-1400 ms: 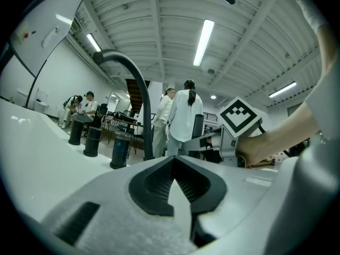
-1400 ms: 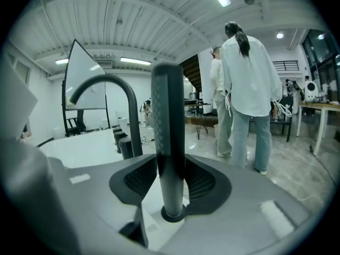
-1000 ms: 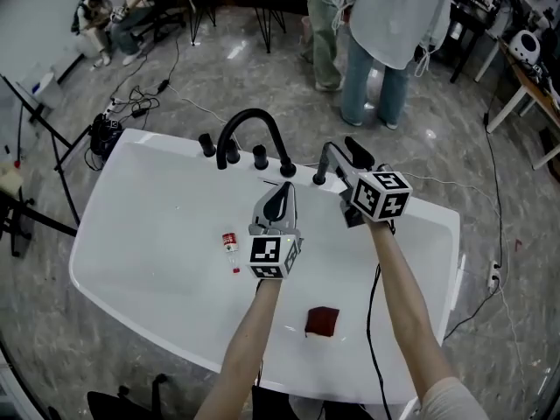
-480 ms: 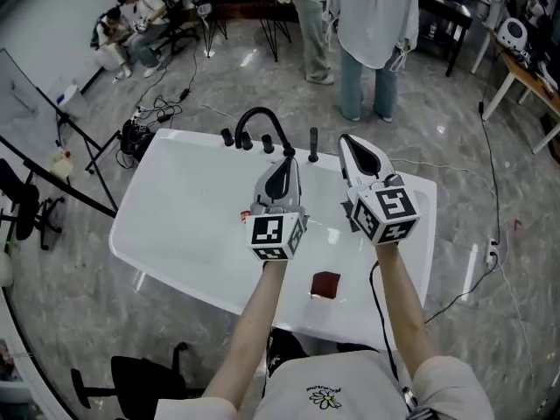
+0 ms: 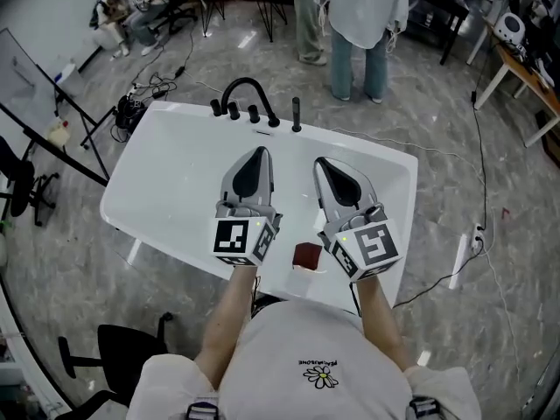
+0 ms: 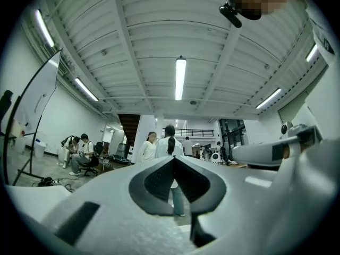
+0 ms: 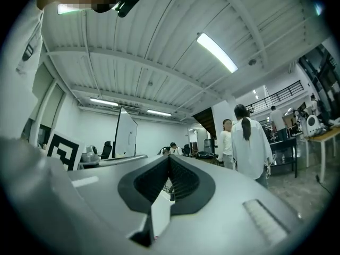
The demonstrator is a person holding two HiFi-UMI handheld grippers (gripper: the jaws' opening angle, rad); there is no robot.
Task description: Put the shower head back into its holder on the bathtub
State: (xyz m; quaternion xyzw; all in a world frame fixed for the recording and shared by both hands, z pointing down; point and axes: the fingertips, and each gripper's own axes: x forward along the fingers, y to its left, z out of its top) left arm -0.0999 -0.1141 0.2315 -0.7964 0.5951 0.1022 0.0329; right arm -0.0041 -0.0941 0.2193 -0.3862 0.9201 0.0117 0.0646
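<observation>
Head view: the shower head (image 5: 296, 114) stands upright at the tub's (image 5: 166, 191) far rim, upper centre of frame, just right of the faucet (image 5: 246, 94), seemingly seated in its holder. My left gripper (image 5: 256, 152) and right gripper (image 5: 325, 164) hover lower centre, well apart from it, jaws pressed together on nothing. I judge the placing done. The next move calls only for checking the seat, regripping if it leans.

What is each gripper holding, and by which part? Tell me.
Nothing is held. The left gripper and the right gripper both have their jaws shut together with nothing between them, above the bathtub.
</observation>
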